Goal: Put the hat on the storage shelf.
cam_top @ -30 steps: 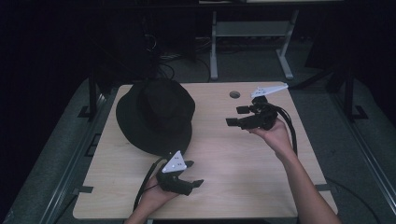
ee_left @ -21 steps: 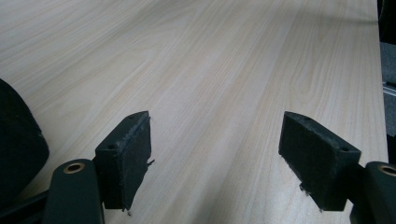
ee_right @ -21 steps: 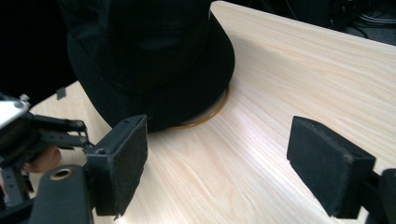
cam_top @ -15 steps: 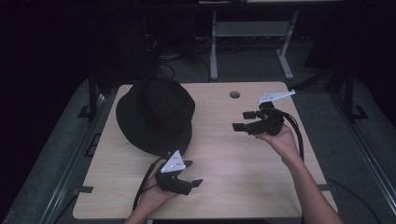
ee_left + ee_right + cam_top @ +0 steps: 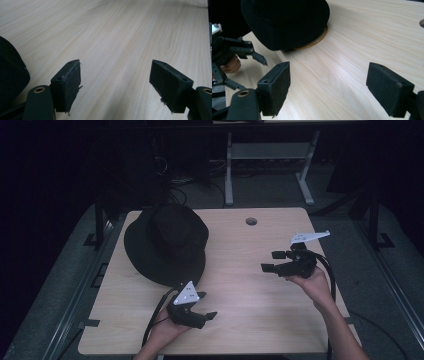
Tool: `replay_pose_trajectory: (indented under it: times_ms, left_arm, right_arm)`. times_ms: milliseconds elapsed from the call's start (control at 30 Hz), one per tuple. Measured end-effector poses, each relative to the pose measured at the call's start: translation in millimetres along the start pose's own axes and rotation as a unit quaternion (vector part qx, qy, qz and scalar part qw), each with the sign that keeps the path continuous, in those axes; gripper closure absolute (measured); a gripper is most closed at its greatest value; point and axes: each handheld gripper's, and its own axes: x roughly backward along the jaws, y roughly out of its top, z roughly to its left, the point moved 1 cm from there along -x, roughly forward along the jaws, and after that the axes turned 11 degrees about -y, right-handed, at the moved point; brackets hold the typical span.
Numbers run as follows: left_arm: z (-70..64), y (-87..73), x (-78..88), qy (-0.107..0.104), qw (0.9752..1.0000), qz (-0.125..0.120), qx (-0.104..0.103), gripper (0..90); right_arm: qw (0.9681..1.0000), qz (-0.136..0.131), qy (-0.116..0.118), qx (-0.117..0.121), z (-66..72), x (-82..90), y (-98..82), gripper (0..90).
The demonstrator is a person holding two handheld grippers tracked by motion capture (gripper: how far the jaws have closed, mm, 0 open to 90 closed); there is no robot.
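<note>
A black wide-brimmed hat (image 5: 167,242) lies on the left half of the light wooden table (image 5: 240,330). My left gripper (image 5: 206,317) rests low at the near edge just in front of the hat, jaws open, pointing right. In the left gripper view its pads (image 5: 68,85) stand wide apart over bare wood, with the hat's brim (image 5: 10,75) at the left edge. My right gripper (image 5: 272,261) hovers over the table's right side, open, pointing left at the hat. The right gripper view shows the hat (image 5: 287,20) ahead, a thin yellowish rim (image 5: 320,38) under it, and the left gripper (image 5: 242,50) at the left.
A round cable hole (image 5: 251,221) sits near the table's far edge. Beyond the table a metal desk frame (image 5: 230,175) stands on dark floor. Bare wood stretches between the two grippers.
The right gripper has come down and back toward the near side of the table, still open. The left gripper and the hat have stayed where they were.
</note>
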Motion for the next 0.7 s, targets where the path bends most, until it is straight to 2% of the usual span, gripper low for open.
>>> replay_pose_trajectory:
  times_ms: [167,433,700]
  left_arm:
    - [0.5,-0.1,1.0,0.001,1.0,0.003,-0.002,24.7]
    - [1.2,-1.3,1.9,0.002,1.0,0.001,0.006,24.7]
    - [0.7,-1.8,1.5,0.001,1.0,0.001,0.008,24.7]
  right_arm:
    - [1.0,0.002,0.001,-0.001,0.0,5.3,-10.7,18.5]
    - [1.0,0.008,0.0,-0.004,-1.2,10.4,-29.2,18.5]
    - [0.9998,0.01,0.0,-0.017,-4.0,18.6,-47.8,18.5]
